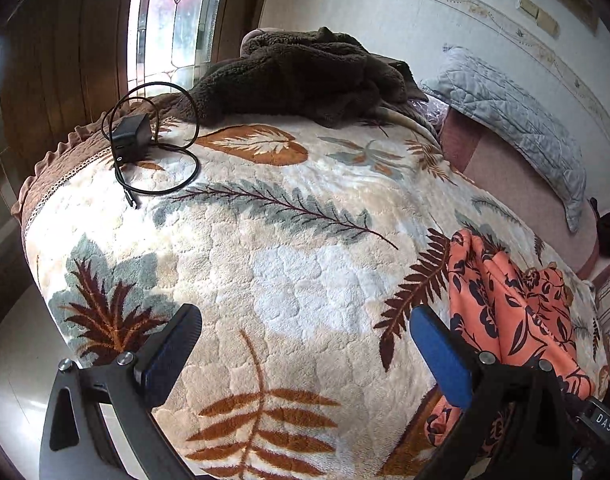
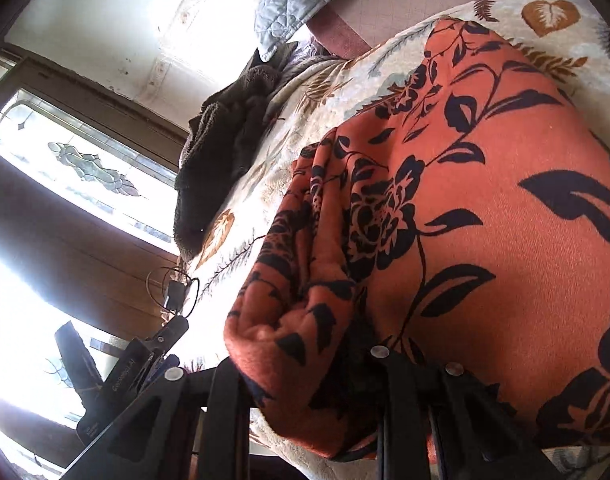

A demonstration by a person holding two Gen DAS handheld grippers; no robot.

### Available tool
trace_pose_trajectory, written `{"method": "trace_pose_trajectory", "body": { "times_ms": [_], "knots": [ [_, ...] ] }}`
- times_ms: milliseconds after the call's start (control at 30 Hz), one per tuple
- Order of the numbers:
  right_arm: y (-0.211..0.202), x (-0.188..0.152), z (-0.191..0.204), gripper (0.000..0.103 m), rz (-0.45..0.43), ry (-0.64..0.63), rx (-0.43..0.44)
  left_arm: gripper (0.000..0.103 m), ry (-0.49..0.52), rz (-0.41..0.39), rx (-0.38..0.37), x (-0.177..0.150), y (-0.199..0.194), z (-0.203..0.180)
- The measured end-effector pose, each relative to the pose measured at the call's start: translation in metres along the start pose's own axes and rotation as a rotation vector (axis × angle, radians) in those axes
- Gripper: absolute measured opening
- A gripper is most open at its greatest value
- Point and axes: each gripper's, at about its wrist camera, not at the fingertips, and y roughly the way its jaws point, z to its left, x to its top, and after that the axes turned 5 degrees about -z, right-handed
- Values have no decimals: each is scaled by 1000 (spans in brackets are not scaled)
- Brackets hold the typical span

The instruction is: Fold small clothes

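Left wrist view: left gripper point(image 1: 305, 344) over the bed, jaws spread wide, nothing between the two blue-padded fingers point(image 1: 439, 356). Beneath and between them, a plush blanket point(image 1: 289, 264), cream, quilted into soft lumps, printed with rust, brown and grey-blue fern leaves. At lower right, just beside the right-hand finger, an orange garment point(image 1: 505, 312) with a dark floral print, bunched into upright folds on the blanket. Farther off, at the far left edge of the bed, one black charger block point(image 1: 131, 136) with a looped black cable point(image 1: 185, 160); behind it one heap of dark brown fleece point(image 1: 305, 76); to the right one grey quilted pillow point(image 1: 517, 120) leaning toward the pale wall point(image 1: 385, 8); at the back left a leaded-glass window point(image 1: 173, 16) in dark wood.

Right wrist view, strongly rolled: right gripper point(image 2: 305, 364) nearly closed, clamped on a thick rounded fold of the orange garment, fingertips buried in the cloth. Visible here only: the garment's fine brushed knit, large black roses and leaves, one bulging smooth face and several tight pleats at its left. Also here only: the left gripper seen from outside, at lower left against the bright window. Not shown here: the open blanket area under the left gripper.
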Motion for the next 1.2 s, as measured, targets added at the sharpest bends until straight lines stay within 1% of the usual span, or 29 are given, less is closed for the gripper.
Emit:
{"method": "trace_pose_trajectory", "body": {
  "times_ms": [100,133,200,233,267,300,367,400,467,500,600,633,667,733,767,833,867,900,933,967,1000,1033,1067,1133,1167,1200],
  "knots": [
    [-8,-2,-1,23,8,-35,37,103,9,-21,-60,2,-5,-14],
    [-10,-5,-2,27,29,-48,46,103,14,-22,-94,2,-5,-20],
    [-14,-10,-5,31,62,-62,33,103,21,-10,-173,1,-5,-34],
    [-23,-12,-10,38,75,-67,56,103,28,-1,-211,0,-5,-41],
    [-28,-11,-11,48,90,-75,81,103,38,12,-252,-1,-4,-49],
    [-36,-12,-12,52,101,-83,106,103,51,33,-301,-3,-3,-58],
    [-58,-12,-13,53,108,-118,148,103,75,85,-404,-9,1,-74],
    [-71,-10,-14,53,88,-143,152,103,93,105,-444,-13,1,-83],
    [-101,-3,-23,53,-4,-182,104,103,145,125,-504,-20,-3,-99],
    [-113,3,-30,53,-42,-181,66,103,169,131,-530,-23,-6,-106],
    [-133,24,-57,47,-122,-142,-84,103,226,149,-614,-32,-13,-123],
    [-136,29,-67,47,-129,-122,-137,103,248,167,-625,-37,-13,-129],
    [-136,33,-76,47,-116,-101,-170,103,272,193,-613,-41,-9,-134],
    [-128,38,-93,49,-82,-47,-201,103,306,238,-565,-51,0,-141],
    [-123,38,-101,51,-68,-7,-198,103,319,260,-554,-55,4,-143],
    [-106,38,-112,51,-36,76,-131,101,324,289,-563,-60,8,-145],
    [-99,36,-113,51,-34,93,-110,96,322,291,-580,-60,8,-146],
    [-96,34,-113,51,-35,91,-112,75,321,295,-600,-61,8,-146],
    [-94,32,-110,52,-41,72,-120,49,320,303,-614,-61,8,-145],
    [-93,32,-106,52,-49,51,-128,42,319,295,-597,-60,8,-144],
    [-94,32,-100,52,-52,35,-130,29,310,285,-584,-58,10,-142],
    [-92,34,-95,50,-53,23,-125,26,286,279,-586,-55,10,-138],
    [-94,35,-91,48,-55,17,-114,25,251,257,-598,-50,8,-133],
    [-96,37,-81,46,-65,2,-89,24,216,177,-604,-38,-1,-123],
    [-96,38,-74,46,-72,-17,-85,24,214,142,-584,-34,-4,-119],
    [-94,38,-67,46,-70,-38,-83,24,210,132,-551,-32,-2,-116]
  ]
}}
